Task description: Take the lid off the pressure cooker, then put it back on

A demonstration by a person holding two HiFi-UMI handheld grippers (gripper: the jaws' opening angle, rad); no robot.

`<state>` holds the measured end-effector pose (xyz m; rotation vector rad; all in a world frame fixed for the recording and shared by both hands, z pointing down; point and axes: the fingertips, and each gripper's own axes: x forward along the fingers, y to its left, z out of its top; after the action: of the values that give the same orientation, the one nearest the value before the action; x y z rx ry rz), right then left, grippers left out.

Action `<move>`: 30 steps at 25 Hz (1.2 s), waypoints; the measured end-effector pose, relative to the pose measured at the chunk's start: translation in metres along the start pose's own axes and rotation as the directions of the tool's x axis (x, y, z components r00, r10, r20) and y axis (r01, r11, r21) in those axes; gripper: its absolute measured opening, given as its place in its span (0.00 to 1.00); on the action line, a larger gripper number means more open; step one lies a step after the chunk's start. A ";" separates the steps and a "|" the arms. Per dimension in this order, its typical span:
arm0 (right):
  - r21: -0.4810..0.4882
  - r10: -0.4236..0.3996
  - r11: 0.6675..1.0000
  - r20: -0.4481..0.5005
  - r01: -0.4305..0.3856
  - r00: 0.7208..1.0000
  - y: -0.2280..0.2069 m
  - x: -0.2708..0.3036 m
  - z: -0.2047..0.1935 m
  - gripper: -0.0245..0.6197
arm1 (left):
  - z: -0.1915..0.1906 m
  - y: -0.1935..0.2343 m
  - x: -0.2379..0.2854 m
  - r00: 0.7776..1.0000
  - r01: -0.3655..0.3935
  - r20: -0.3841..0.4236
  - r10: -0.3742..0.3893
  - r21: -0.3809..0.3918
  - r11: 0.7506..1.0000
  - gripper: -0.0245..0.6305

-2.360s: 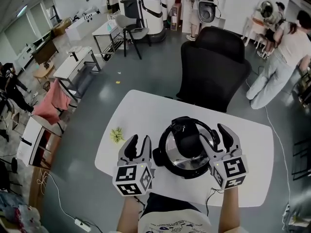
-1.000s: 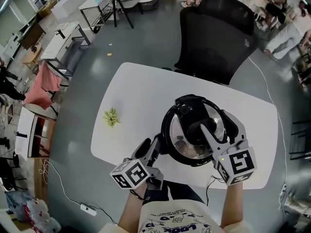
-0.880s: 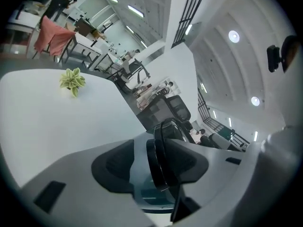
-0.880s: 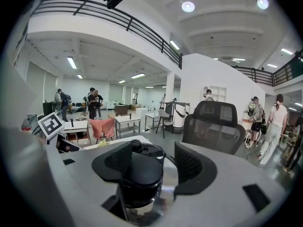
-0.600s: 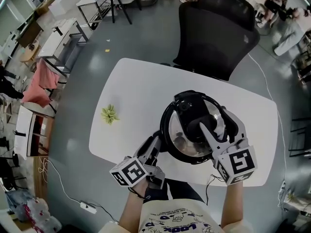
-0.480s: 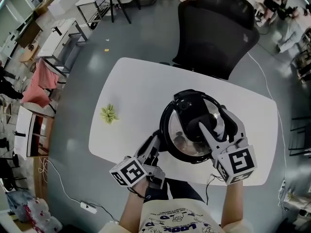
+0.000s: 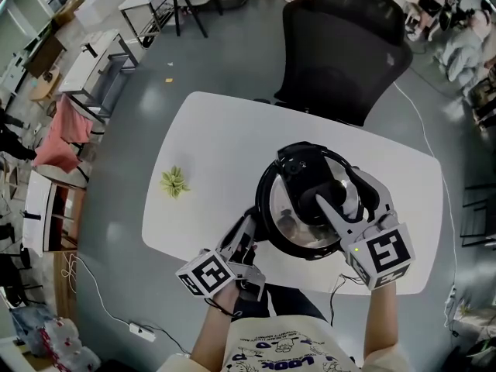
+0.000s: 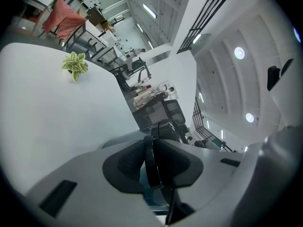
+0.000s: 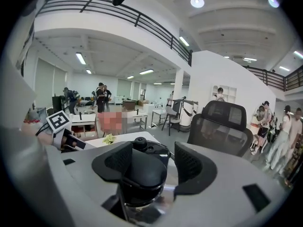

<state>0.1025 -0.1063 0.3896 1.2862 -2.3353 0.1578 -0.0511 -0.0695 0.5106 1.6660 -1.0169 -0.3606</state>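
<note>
Head view: left gripper (image 7: 249, 232) just closed on thin black handle (image 8: 152, 167); right gripper (image 7: 342, 195) straddles domed knob (image 9: 142, 173).

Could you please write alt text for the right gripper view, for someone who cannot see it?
The right hand-held gripper holds its jaws open astride the black knob of the pressure cooker's lid. Past them lie the white table, a black chair and a large workshop with people standing about.
</note>
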 end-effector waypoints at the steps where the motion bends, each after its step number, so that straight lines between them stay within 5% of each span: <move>1: -0.019 0.013 1.000 0.000 -0.013 1.000 0.001 0.000 0.002 0.50 | 0.000 0.000 0.000 1.000 -0.002 -0.002 0.002 0.002 1.000 0.20; 6: -0.082 0.107 0.991 0.032 -0.105 0.994 0.007 0.001 0.018 0.50 | 0.000 0.000 0.000 1.000 -0.009 -0.015 0.009 0.011 1.000 0.20; 11: -0.188 0.233 0.951 -0.081 -0.245 0.969 0.018 -0.001 0.011 0.50 | -0.001 0.000 -0.001 1.000 -0.019 -0.024 0.019 0.023 1.000 0.20; 18: -0.379 0.320 0.824 -0.304 -0.422 0.897 0.033 -0.006 0.002 0.53 | -0.002 0.000 -0.002 0.999 -0.015 -0.041 0.016 0.026 1.000 0.20; 30: -0.440 0.389 0.627 -0.538 -0.643 0.748 0.043 0.000 -0.016 0.55 | 0.000 -0.002 -0.003 0.998 -0.028 -0.061 0.032 0.057 0.998 0.21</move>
<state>0.0728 -0.0768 0.4091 0.1857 -2.0652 -0.1367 -0.0519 -0.0664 0.5081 1.7002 -1.0135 -0.2613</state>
